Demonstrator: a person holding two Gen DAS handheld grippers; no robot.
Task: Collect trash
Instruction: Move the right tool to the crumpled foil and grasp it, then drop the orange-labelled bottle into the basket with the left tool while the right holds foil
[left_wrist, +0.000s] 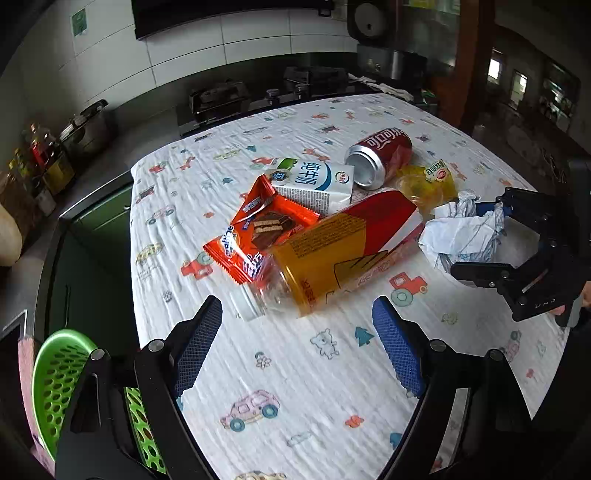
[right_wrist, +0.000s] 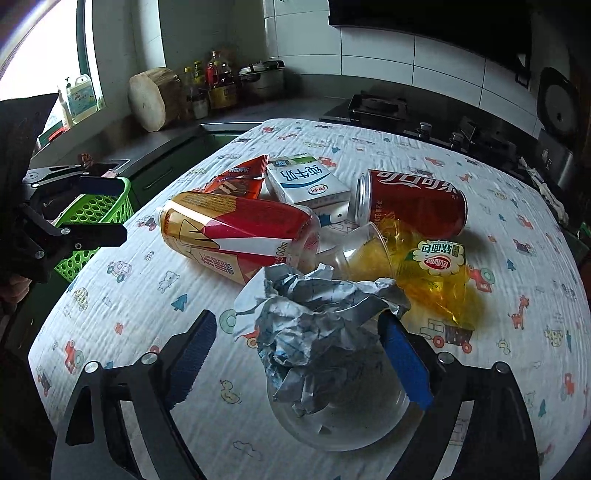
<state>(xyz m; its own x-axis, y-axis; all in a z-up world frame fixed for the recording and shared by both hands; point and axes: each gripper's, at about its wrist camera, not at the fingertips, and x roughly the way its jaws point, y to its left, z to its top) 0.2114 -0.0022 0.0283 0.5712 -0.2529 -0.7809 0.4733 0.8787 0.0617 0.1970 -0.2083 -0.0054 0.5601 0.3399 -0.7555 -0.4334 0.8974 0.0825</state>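
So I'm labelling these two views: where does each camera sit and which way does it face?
Left wrist: on the left gripper, looking down across the bottle toward the right gripper.
Right wrist: on the right gripper, over the paper, facing the left gripper and basket.
Shared: bottle, can, carton.

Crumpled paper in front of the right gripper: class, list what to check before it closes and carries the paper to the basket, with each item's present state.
1. Crumpled paper sits between the right gripper fingers: ok.
2. Pads pressing the paper on both sides: not ok; one finger stands clear of it.
3. Paper free of neighbours: cannot tell; it overlaps the clear plastic cup and a clear dome beneath it.
4. Left gripper open and empty: ok.
5. Green basket visible beside the table: ok.
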